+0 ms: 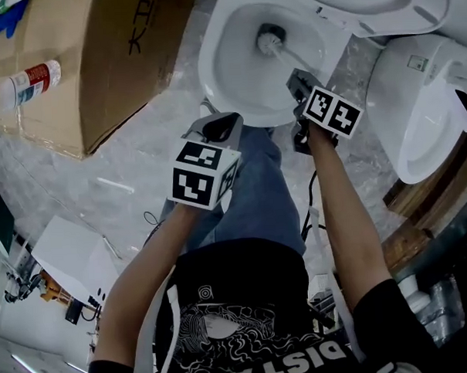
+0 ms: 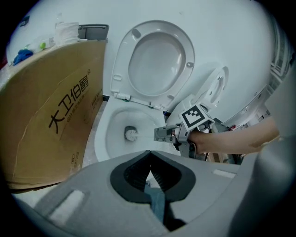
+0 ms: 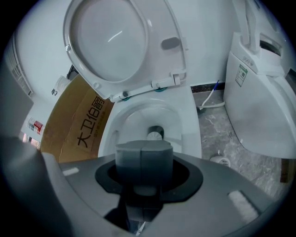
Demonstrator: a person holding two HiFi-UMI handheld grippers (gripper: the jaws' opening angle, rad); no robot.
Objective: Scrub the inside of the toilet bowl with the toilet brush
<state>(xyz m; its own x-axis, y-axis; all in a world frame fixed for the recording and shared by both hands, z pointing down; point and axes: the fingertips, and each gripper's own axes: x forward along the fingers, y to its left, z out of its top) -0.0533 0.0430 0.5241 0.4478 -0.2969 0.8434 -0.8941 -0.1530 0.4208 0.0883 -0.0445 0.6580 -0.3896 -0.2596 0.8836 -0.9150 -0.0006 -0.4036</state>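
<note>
Nearest to me is the left gripper (image 2: 151,157), its fingers closed tip to tip on nothing. Only the person's jeans (image 1: 257,188) show beneath them, and it hangs idle, short of the bowl's front rim.

Left of those fingers stands the cardboard box (image 1: 97,64), close against the toilet's side. A careless sideways swing of the idle gripper would strike it.

Ahead of both pairs of fingers lies the toilet bowl (image 1: 213,74), with the raised seat and lid (image 3: 111,41) above and beyond the right fingers. I judge that a hard knock against the hinge end could bring them down onto the gripper.

Right of the right fingers sits a second toilet (image 1: 423,112), near enough that a wide elbow stroke could catch it.

Over the near rim, the right gripper (image 1: 298,82) has its fingers clamped on the handle of the toilet brush (image 1: 272,42). The brush head rests ahead of and below them, at the drain opening in the bottom of the bowl.

That is my main worry. The handle is thin and long, so sideways pressure on the bristles could twist or slide it in the fingers. A quick flick out of the drain could throw droplets back toward the jeans. Pushing deeper could bang the gripper body on the rim.
</note>
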